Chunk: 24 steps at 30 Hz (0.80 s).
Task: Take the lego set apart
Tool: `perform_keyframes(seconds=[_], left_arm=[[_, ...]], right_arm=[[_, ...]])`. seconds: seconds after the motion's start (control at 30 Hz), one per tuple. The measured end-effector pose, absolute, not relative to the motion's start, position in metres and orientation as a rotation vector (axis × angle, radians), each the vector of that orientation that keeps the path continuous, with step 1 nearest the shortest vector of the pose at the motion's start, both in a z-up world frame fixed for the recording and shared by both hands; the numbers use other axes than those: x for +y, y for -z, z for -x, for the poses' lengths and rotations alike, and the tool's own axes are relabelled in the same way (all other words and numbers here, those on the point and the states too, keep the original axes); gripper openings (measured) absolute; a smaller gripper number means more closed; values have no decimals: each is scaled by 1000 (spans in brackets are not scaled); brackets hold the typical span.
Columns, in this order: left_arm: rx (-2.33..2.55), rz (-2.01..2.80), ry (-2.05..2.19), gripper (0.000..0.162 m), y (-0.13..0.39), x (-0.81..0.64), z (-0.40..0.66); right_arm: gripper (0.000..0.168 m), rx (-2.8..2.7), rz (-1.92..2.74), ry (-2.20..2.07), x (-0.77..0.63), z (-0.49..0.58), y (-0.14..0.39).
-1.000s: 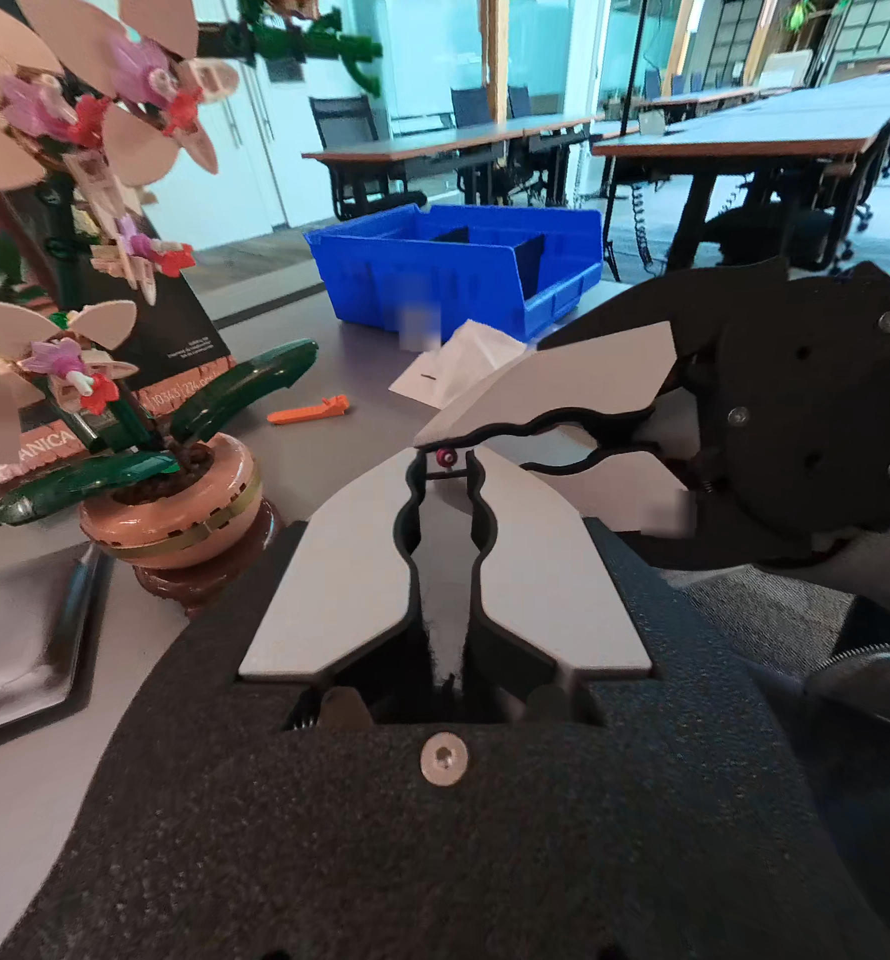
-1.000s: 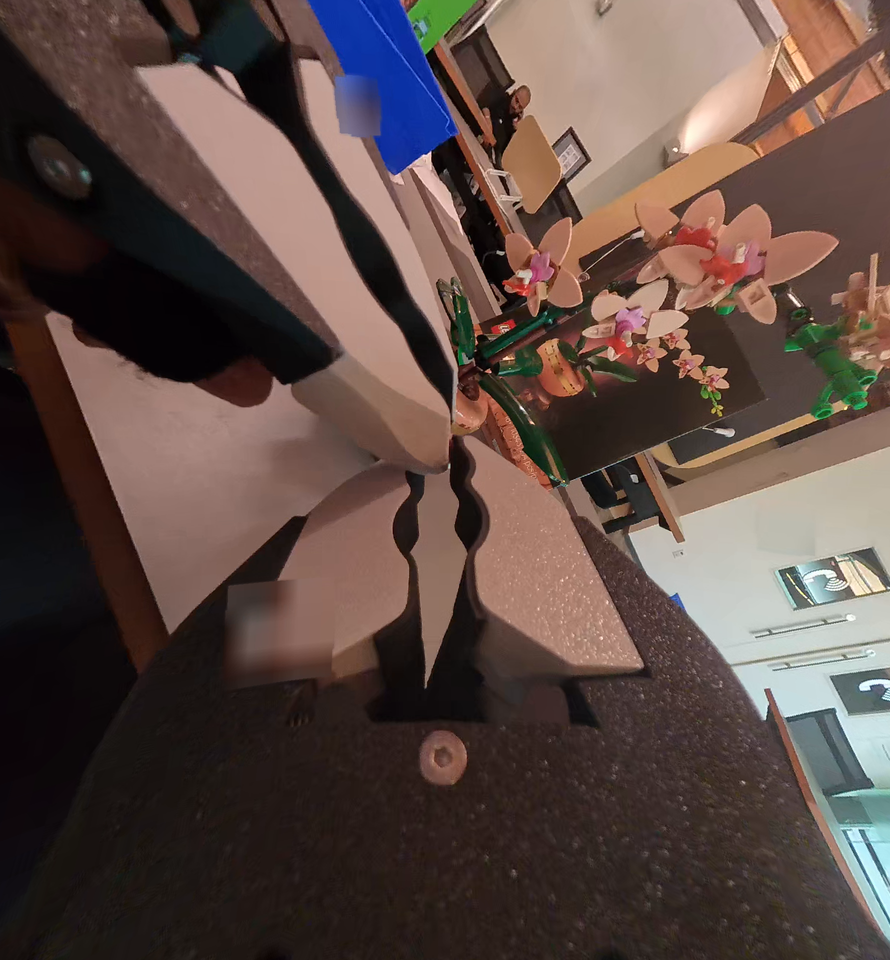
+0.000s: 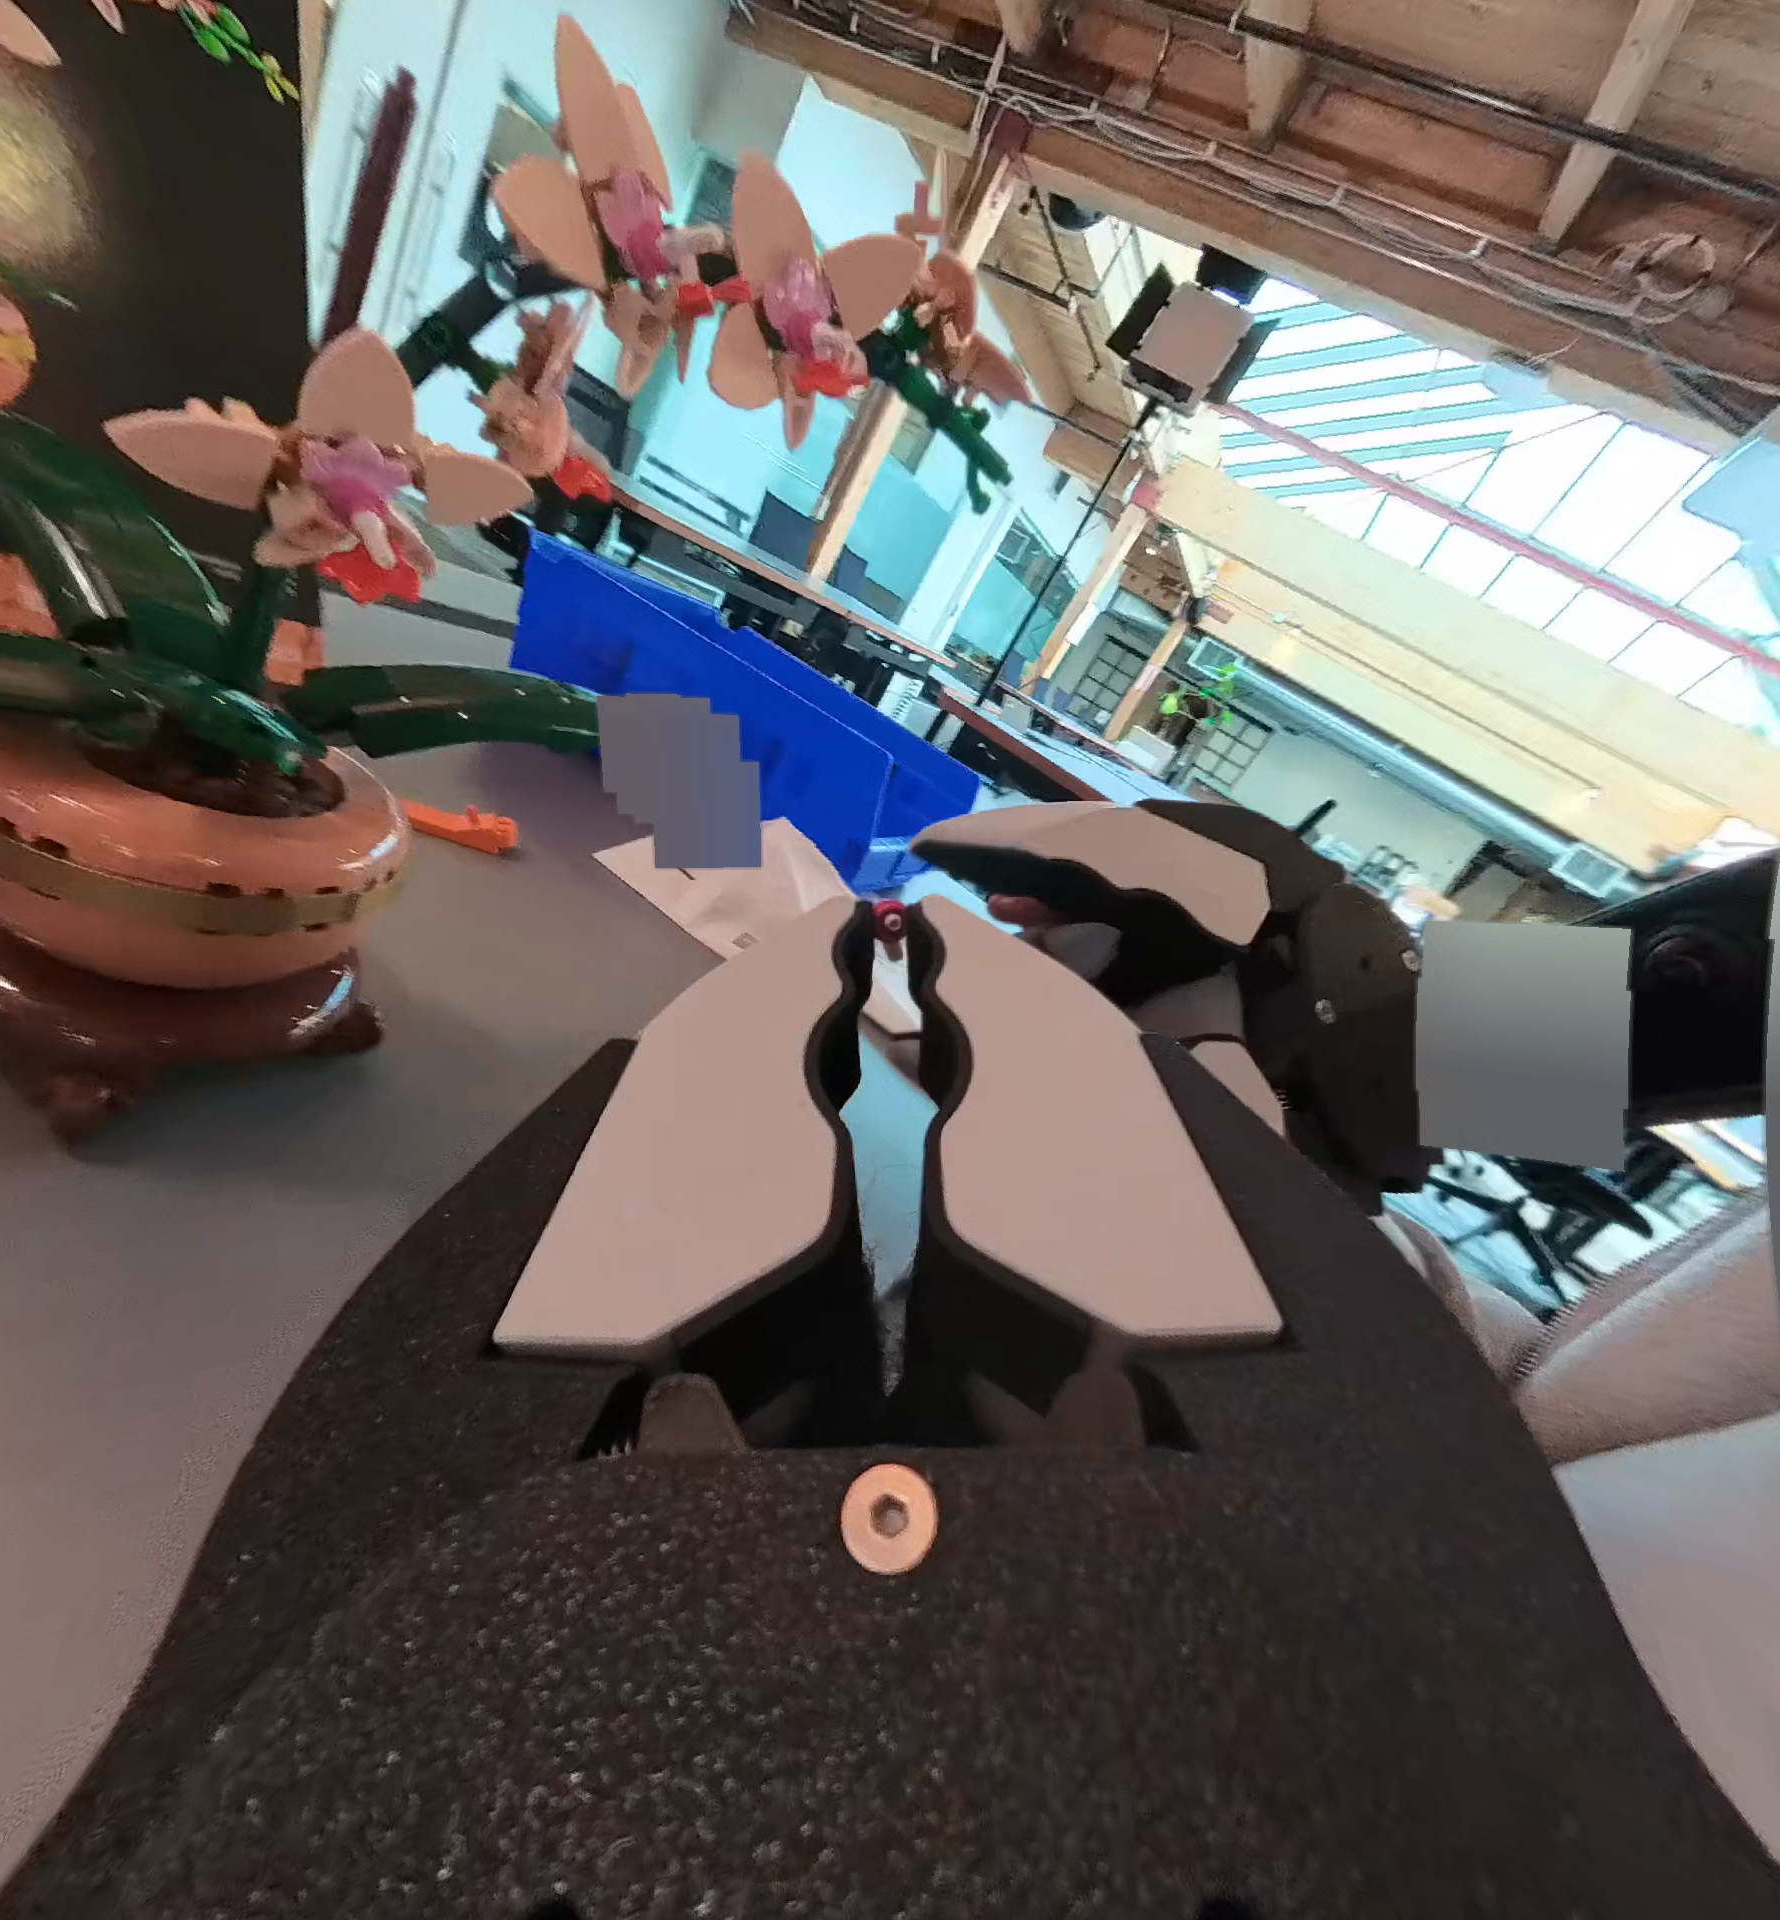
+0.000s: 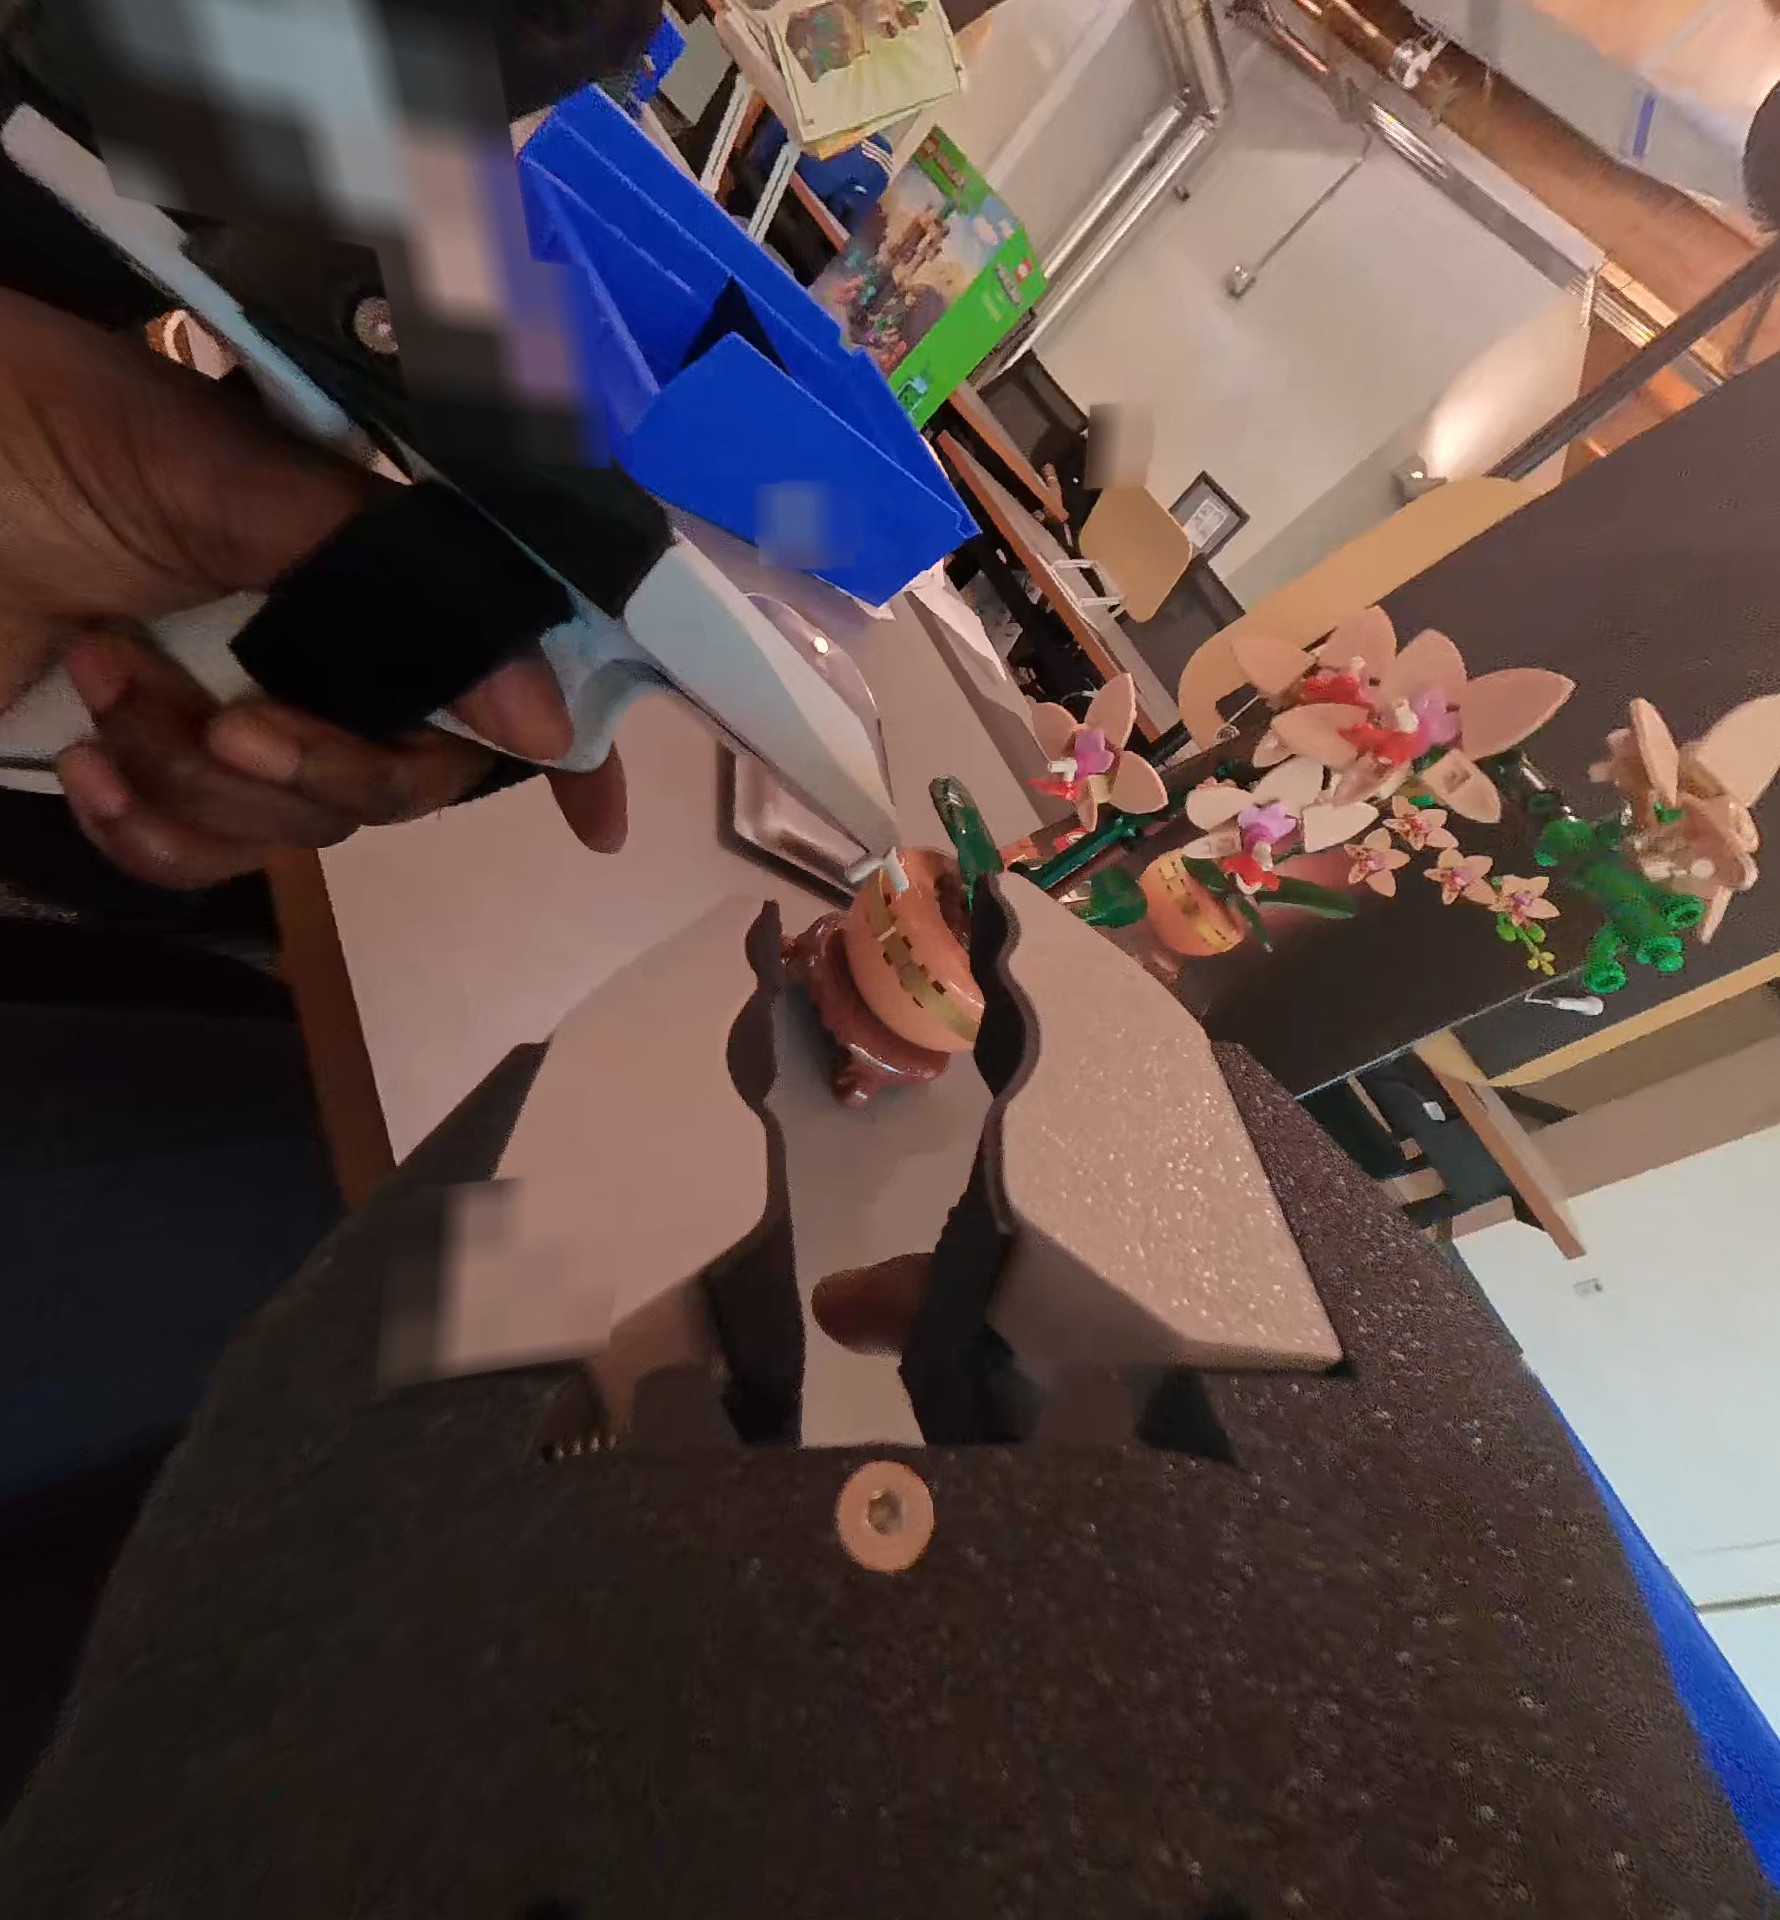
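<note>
Here the black box (image 4: 1551,790) behind the lego orchid (image 3: 346,488) carries printed lettering and a picture of the same flowers. The orchid stands in its pink pot (image 3: 148,842) on the grey table (image 3: 190,1247). A blue bin (image 3: 761,727) sits farther back; its contents are hidden. The left gripper (image 3: 888,925) pinches a tiny pink-and-white piece (image 3: 888,923) at its tips. The right gripper (image 4: 870,904) gapes apart, holding nothing.

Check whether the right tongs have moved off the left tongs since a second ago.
Yes. The right tongs opened and pulled back; the left tongs, pinching a small pink piece, no longer sit between their tips.
</note>
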State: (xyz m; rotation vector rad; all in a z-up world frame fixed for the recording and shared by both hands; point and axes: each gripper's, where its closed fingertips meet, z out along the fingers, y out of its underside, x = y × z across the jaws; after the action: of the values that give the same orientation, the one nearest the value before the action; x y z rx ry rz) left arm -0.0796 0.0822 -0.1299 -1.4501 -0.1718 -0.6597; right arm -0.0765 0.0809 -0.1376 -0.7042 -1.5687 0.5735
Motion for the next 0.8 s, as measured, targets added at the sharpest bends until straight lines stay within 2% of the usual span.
perform_keyframes(seconds=[0.07,0.1,0.13,0.17,0.23,0.47,0.73,0.8], left_arm=[[-175,1452,674,5,131,83,77],[-168,1459,671,5,132,83,76],[-168,1462,667,5,133,83,75],[-162,1473,657,5,134,84,74],[-143,1493,615,5,137,85,73],[-90,1522,563,5,138,85,67],[36,1588,204,5,145,90,66],[163,1431,188,0,117,77,39]], right_arm=[[32,-1595,700,-546,81,80,142],[36,-1600,710,-539,81,81,143],[32,-1601,708,-539,81,81,142],[18,-1580,688,-542,81,80,138],[12,-1588,689,-546,80,80,138],[9,-1631,728,-530,84,79,144],[8,-1582,814,-502,92,79,154],[2,-1596,945,-363,125,80,174]])
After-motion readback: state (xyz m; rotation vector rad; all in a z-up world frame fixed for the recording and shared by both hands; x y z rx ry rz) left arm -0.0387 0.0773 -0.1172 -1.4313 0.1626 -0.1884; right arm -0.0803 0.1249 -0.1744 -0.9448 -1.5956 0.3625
